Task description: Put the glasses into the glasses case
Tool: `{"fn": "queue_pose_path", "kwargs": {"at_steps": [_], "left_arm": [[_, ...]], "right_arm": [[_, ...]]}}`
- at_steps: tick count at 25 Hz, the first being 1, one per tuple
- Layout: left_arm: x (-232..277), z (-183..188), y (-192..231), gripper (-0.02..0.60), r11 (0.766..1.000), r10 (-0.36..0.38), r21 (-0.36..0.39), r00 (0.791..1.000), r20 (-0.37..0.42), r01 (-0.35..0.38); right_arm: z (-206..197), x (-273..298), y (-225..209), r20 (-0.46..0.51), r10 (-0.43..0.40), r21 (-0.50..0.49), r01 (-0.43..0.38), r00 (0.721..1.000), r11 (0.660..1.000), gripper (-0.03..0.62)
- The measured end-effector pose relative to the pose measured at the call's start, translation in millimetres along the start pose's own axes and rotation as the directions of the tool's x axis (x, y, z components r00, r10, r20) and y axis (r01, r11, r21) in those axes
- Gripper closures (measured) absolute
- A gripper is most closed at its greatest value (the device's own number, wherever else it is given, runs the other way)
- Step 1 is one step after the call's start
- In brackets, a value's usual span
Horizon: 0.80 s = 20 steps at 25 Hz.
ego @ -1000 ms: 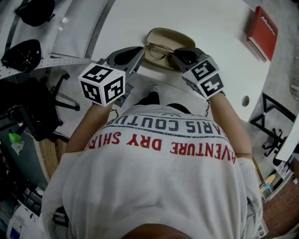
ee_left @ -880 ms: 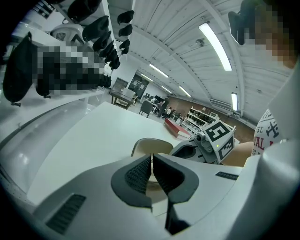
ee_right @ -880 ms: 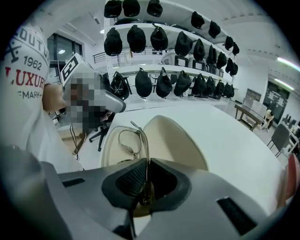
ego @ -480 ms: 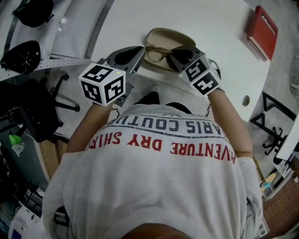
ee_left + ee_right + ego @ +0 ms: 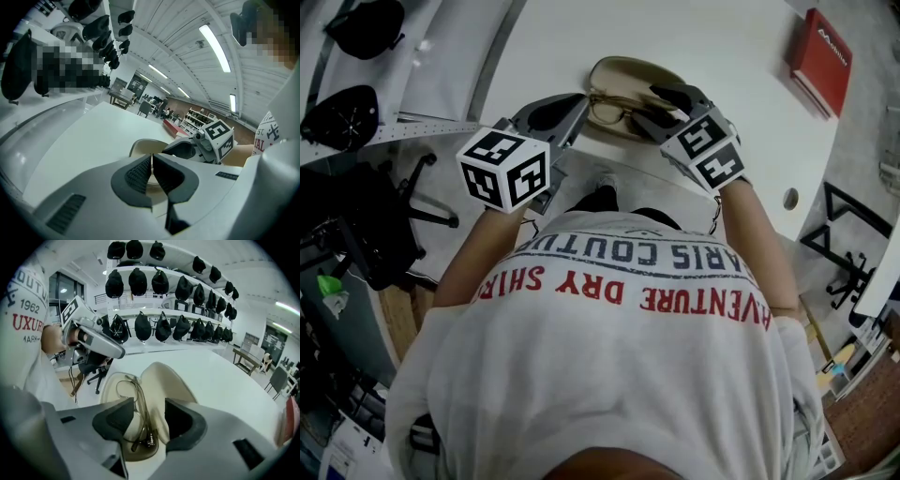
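An open beige glasses case (image 5: 649, 73) lies on the white table (image 5: 722, 37) just in front of the person. The thin-framed glasses (image 5: 611, 109) rest folded inside it, seen close up in the right gripper view as glasses (image 5: 140, 413) in the case (image 5: 166, 385). My right gripper (image 5: 654, 101) hovers over the case's right end, and its jaws are opening. The glasses lie below and between the right gripper's (image 5: 150, 420) pads, untouched. My left gripper (image 5: 581, 105) is at the case's left end, and this left gripper (image 5: 152, 171) is shut on the case's near rim (image 5: 157, 190).
A red book (image 5: 820, 52) lies at the table's far right, and a cable hole (image 5: 790, 198) is near the right edge. Black caps (image 5: 342, 108) hang on a rack at the left, above an office chair (image 5: 389, 220). Shelves of caps (image 5: 140, 282) stand behind.
The right gripper's jaws have spread apart and let go of the glasses, which now lie in the case. The left gripper has not moved.
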<state>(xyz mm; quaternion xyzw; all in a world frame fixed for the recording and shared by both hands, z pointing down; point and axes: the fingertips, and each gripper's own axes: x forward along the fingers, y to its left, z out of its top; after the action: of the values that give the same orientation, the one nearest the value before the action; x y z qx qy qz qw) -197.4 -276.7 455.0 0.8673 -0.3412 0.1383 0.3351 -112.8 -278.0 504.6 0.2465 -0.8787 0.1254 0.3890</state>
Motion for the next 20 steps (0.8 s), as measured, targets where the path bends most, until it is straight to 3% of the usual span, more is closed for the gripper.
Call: {"fn": "queue_pose_path", "kwargs": {"at_steps": [5,11,18,20], "left_arm": [[-0.6,6.2,-7.6,0.546,1.0,-0.014,0.005,1.0,0.016,0.014],[-1.1,20.1,-25.5,0.546,0.998,-0.052,0.038,0.998,0.029,0.051],[-6.0,48.7,-52.2,0.546,0.989,-0.105,0.111,0.993,0.06,0.098],[-8.4,57.3,-58.9,0.546,0.986,-0.116,0.13,0.991,0.072,0.106]], "right_arm": [[13.8,-28.8,-5.7,0.138,-0.028,0.107,0.013,0.99,0.994,0.369],[41.2,-80.2,-10.0,0.349,-0.092,0.226,0.012,0.933,0.974,0.379],[71.0,-140.1,-9.8,0.52,-0.161,0.252,0.03,0.839,0.967,0.556],[72.5,-152.6,-10.9,0.552,-0.175,0.275,0.02,0.815,0.961,0.563]]}}
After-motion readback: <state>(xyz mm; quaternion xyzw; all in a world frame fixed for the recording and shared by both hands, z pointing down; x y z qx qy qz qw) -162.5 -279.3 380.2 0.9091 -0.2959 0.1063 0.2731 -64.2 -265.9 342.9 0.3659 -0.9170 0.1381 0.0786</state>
